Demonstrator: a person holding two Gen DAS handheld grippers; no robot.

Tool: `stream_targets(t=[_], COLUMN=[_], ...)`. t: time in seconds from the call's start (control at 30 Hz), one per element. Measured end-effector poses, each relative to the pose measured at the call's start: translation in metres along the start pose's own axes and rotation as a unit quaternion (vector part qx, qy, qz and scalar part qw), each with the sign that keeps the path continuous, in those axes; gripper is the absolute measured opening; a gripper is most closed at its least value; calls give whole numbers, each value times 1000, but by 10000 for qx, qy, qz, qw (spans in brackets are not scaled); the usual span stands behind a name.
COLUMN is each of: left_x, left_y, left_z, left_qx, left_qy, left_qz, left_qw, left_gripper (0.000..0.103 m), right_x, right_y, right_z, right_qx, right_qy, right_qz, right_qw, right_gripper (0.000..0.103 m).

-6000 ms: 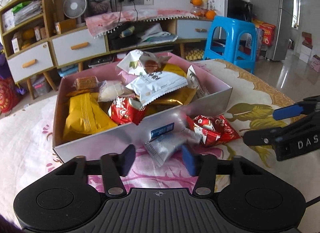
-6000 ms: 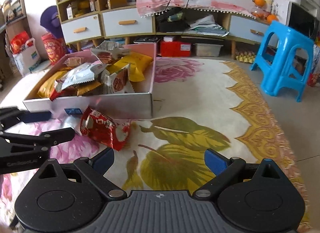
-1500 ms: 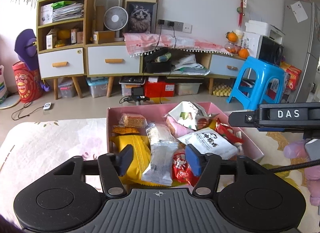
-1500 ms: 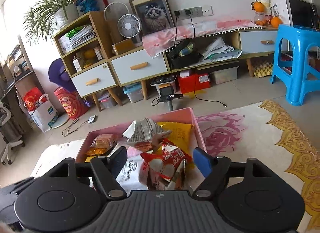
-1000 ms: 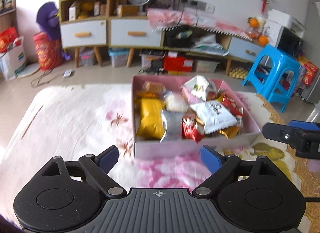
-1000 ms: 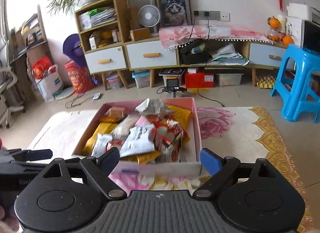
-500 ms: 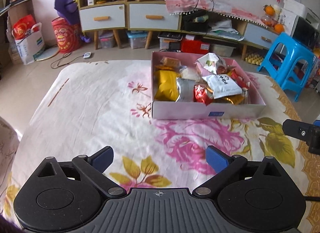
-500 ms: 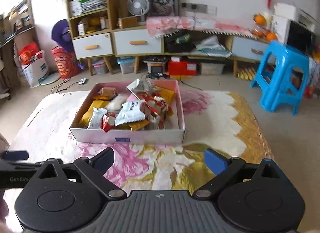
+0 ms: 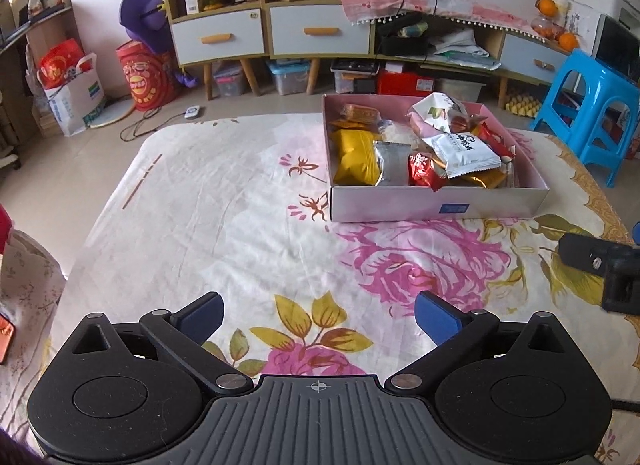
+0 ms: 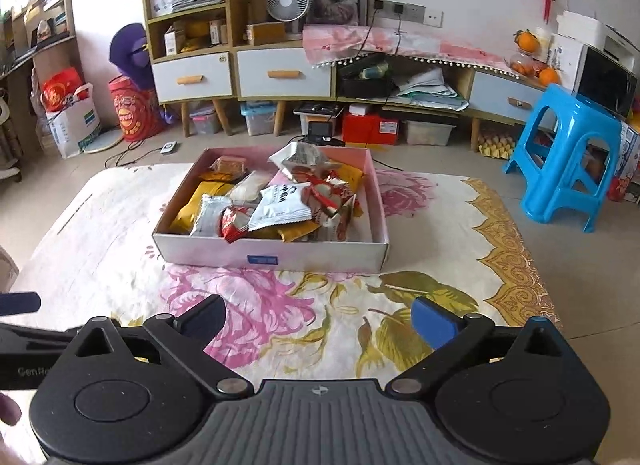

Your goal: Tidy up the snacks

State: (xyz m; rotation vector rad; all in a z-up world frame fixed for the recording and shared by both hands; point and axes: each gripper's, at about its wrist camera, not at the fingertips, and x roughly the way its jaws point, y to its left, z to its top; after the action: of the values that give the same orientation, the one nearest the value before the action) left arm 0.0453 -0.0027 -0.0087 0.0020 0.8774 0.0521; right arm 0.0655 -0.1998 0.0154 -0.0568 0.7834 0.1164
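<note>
A pink-lined cardboard box (image 9: 438,207) (image 10: 276,255) sits on the flowered tablecloth, filled with several snack packets: a yellow bag (image 9: 354,151), a silver packet (image 9: 392,165), a red packet (image 9: 424,169) and a white packet (image 9: 466,151). My left gripper (image 9: 318,317) is open and empty, well back from the box over the cloth. My right gripper (image 10: 316,323) is open too, nothing between its blue pads, in front of the box's near wall. The right gripper's black finger (image 9: 600,261) shows at the right edge of the left wrist view.
The tablecloth (image 9: 224,225) lies bare left of and in front of the box. Beyond the table stand a blue plastic stool (image 10: 568,153), low drawers (image 10: 280,73), shelves and floor clutter. A fingertip (image 10: 8,413) shows at the lower left.
Both grippers have pulled back from the box, which now looks smaller and farther, with more bare cloth in front. Their jaws have spread a little wider. The packets stay in the box.
</note>
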Motion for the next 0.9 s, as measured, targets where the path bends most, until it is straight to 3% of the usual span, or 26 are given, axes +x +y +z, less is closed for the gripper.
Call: stream_targets(t=[0.9], left_x=[3], left_y=[-1], left_z=[0], left_qx=[18], left_qy=[89], left_qz=[-36], left_qw=[10000], left_gripper=[102], right_x=[8], right_y=[4], right_z=[-4], right_qx=[-71], right_qy=[194], right_qz=[-36], right_qw=[9998], right_gripper=[92])
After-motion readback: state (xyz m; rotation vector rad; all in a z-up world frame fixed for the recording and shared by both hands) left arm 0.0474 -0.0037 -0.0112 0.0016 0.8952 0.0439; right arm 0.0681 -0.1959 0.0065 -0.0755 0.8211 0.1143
